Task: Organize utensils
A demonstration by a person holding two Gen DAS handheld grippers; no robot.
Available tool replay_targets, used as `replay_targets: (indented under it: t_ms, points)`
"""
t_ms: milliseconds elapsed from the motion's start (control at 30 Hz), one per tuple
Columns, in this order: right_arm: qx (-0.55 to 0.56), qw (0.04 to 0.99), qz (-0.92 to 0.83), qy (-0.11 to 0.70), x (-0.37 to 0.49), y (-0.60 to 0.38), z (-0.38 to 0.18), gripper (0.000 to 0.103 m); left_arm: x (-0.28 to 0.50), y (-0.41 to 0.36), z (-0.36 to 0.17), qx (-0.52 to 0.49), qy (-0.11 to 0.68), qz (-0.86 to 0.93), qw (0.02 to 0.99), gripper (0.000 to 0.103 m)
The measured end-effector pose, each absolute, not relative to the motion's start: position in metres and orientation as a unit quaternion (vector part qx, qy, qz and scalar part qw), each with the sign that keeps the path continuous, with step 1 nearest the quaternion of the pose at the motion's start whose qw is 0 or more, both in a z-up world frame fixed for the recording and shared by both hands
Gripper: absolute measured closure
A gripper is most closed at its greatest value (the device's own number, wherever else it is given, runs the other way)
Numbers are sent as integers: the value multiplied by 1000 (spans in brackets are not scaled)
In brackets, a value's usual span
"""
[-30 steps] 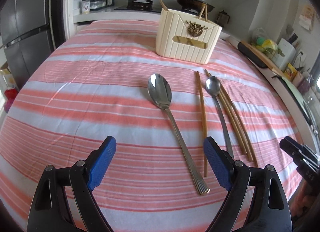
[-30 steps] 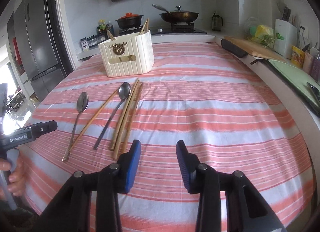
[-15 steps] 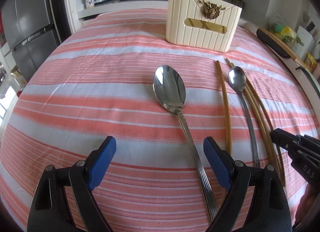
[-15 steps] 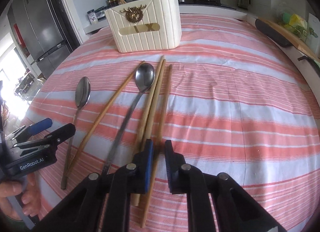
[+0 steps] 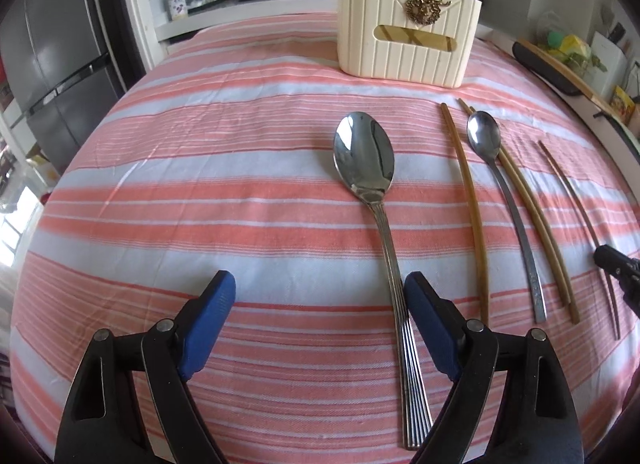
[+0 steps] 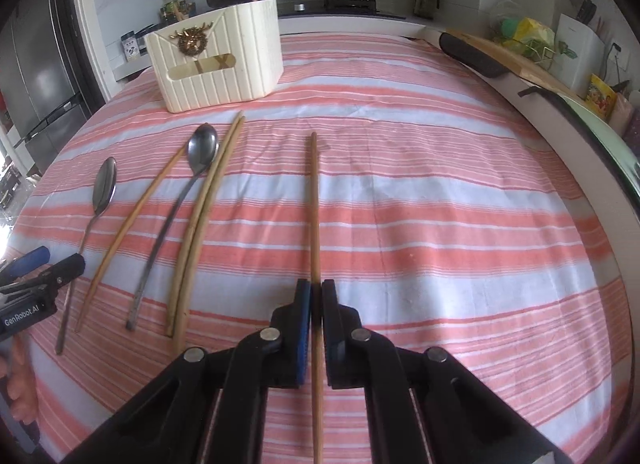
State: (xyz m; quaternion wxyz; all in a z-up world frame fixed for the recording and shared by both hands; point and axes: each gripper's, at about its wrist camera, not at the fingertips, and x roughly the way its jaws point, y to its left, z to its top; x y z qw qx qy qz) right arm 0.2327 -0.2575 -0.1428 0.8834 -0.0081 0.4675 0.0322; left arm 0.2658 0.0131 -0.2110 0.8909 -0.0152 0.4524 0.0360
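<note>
Landmark: the cream utensil holder [image 6: 218, 60] stands at the far end of the striped cloth [image 6: 440, 192]; chopstick tips already poke out of its top.
Right gripper [image 6: 316, 292]: clenched on a single wooden chopstick [image 6: 314, 200], pads pinching it near its near end; the long free end points away, off to the right of the holder.
Left gripper [image 5: 320, 324]: jaws wide and just starting to narrow, nothing pressed between the pads; the handle of the large spoon [image 5: 366, 156] lies close against its right pad, the bowl pointing toward the holder.
Left on the cloth, in front of the holder: a lone chopstick [image 5: 468, 192], the small spoon [image 5: 486, 140], and a pair of chopsticks [image 5: 532, 208] lying side by side just beside it.
Step in hand, as I read it: carry the gripped chopstick to the holder while the other hand lines up on the big spoon.
Doing it well, right: the hold is near one end, so the stick can swing; lift gently, tip the free end up, then bring it over the holder's open top and lower it in before letting go.
Doing it well, left: centre the handle between the pads first; a flat metal handle on cloth can slip out of an off-centre pinch.
Watch for: the long chopstick sweeping the neighbours or knocking the holder's rim.
</note>
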Motion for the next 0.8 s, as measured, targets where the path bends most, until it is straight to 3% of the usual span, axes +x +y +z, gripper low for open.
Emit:
replay_targets:
  t_ms: [233, 433, 800]
  points:
    - [-22, 892, 3, 452, 211, -280, -143, 95, 259, 22, -212, -14, 453, 30, 891, 13]
    - [-55, 899, -1, 434, 208, -273, -145, 94, 261, 17, -216, 0, 462, 16, 887, 1]
    - [-51, 907, 0, 418, 206, -274, -147, 93, 261, 19, -217, -8, 459, 9, 888, 1]
